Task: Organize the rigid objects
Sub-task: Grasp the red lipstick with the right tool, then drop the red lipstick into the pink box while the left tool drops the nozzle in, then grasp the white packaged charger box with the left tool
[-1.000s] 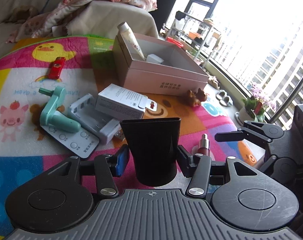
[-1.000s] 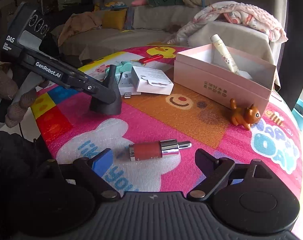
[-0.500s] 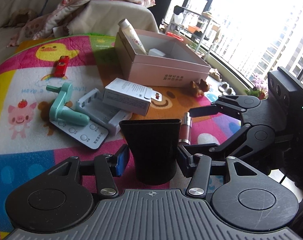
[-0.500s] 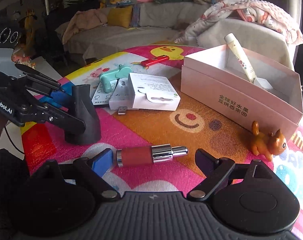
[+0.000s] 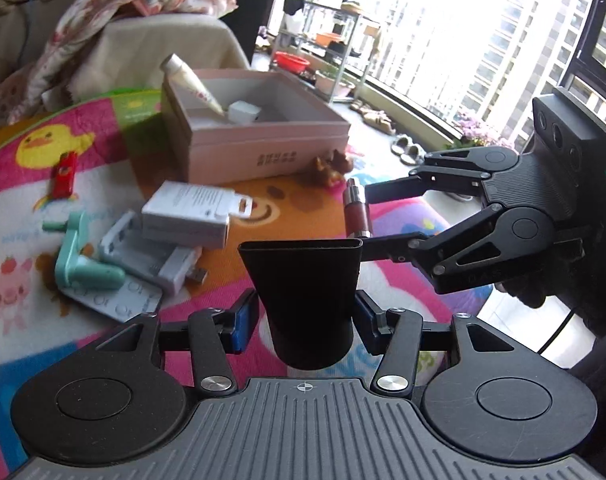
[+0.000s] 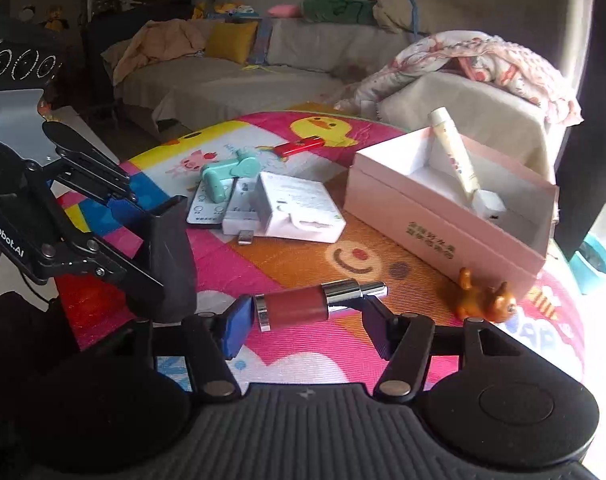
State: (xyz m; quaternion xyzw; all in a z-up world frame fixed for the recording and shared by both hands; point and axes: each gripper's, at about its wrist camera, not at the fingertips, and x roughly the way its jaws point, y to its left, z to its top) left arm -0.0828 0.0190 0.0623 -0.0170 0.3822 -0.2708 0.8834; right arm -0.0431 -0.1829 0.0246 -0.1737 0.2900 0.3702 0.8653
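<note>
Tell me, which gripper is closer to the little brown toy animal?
Right. The right gripper, holding the bottle, is just beside the toy; the left gripper, holding the nozzle, is farther back.

A black flared nozzle (image 5: 307, 297) stood wide end up at lower centre of the left wrist view. A reddish bottle with a silver cap (image 6: 309, 305) lay level at centre of the right wrist view. The open pink box (image 6: 449, 204) at right held a cream tube (image 6: 455, 155) leaning upright and a small white block (image 6: 490, 201).
</note>
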